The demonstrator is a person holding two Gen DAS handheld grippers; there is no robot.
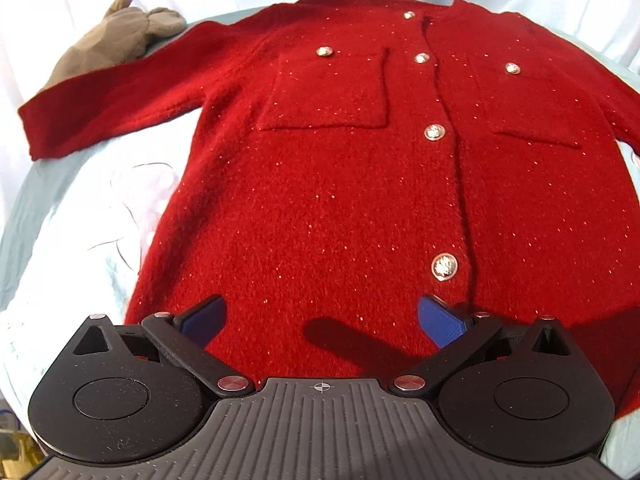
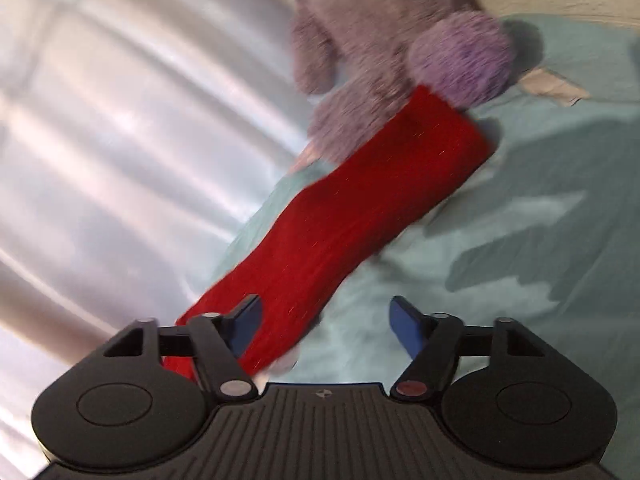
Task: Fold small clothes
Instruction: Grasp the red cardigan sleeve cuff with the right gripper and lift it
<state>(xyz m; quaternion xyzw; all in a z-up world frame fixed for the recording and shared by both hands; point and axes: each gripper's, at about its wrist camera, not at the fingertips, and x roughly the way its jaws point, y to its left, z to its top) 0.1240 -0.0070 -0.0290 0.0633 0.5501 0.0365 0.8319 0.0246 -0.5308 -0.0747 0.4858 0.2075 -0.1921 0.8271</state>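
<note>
A red cardigan [image 1: 360, 168] lies spread flat, front up, filling the middle of the left wrist view; its gold buttons [image 1: 434, 133] run down the centre, with a patch pocket [image 1: 328, 92] on either side of them; one sleeve [image 1: 104, 112] stretches toward the left edge of the frame, its cuff resting on pale blue-green bedding [image 1: 60, 208]; a grey-brown plush toy [image 1: 116, 36] sits at the upper left, just behind that sleeve. The left tool [image 1: 322, 322] hangs at the lower middle of the frame over the hem, its blue pads [image 1: 438, 320] spread wide with nothing gripped between them. In the right wrist view, which is blurred, the other sleeve [image 2: 360, 216] runs diagonally from the lower left toward the upper centre; its cuff ends against a purple plush toy [image 2: 392, 40] at the top of the frame; teal bedding [image 2: 500, 220] fills the right side. The right tool [image 2: 324, 330] sits at the lower middle, its jaws apart; the sleeve passes behind the left pad [image 2: 246, 328], while the gap between the pads shows mostly bedding, and no pad presses on the cloth.
</note>
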